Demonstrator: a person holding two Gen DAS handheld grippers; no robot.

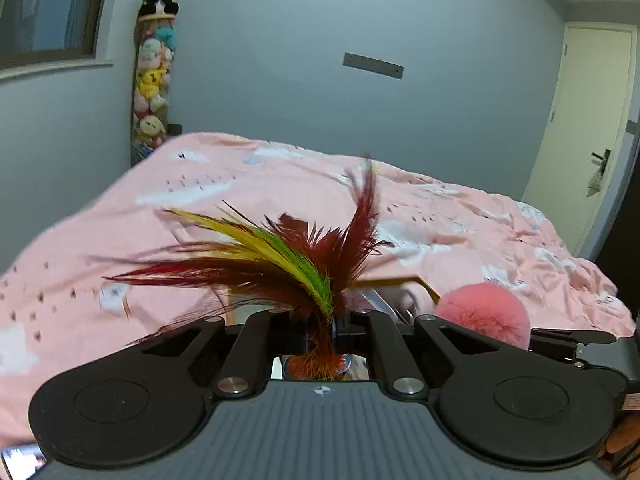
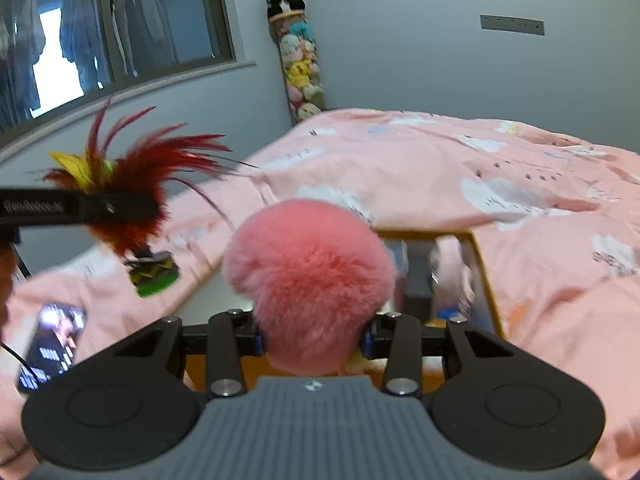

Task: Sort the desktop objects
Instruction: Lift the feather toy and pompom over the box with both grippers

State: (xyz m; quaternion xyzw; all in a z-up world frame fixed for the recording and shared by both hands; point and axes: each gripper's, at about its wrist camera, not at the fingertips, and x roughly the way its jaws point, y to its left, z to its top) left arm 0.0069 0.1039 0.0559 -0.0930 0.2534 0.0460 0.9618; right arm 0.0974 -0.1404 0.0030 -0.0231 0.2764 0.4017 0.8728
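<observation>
My left gripper (image 1: 320, 334) jaws pinch the feather shuttlecock (image 1: 288, 264) low, plumes free; right gripper (image 2: 312, 338) jaws squeeze the pink pompom (image 2: 308, 276), both lifted clear for sorting.

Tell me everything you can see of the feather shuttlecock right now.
The shuttlecock has dark red feathers with a few yellow-green ones fanning upward, and a round base of stacked discs, green at the bottom. The left gripper is shut on the feather stems just above the base, holding it in the air above the pink bedspread, tilted, base hanging below the jaws. Nothing else touches it.
</observation>
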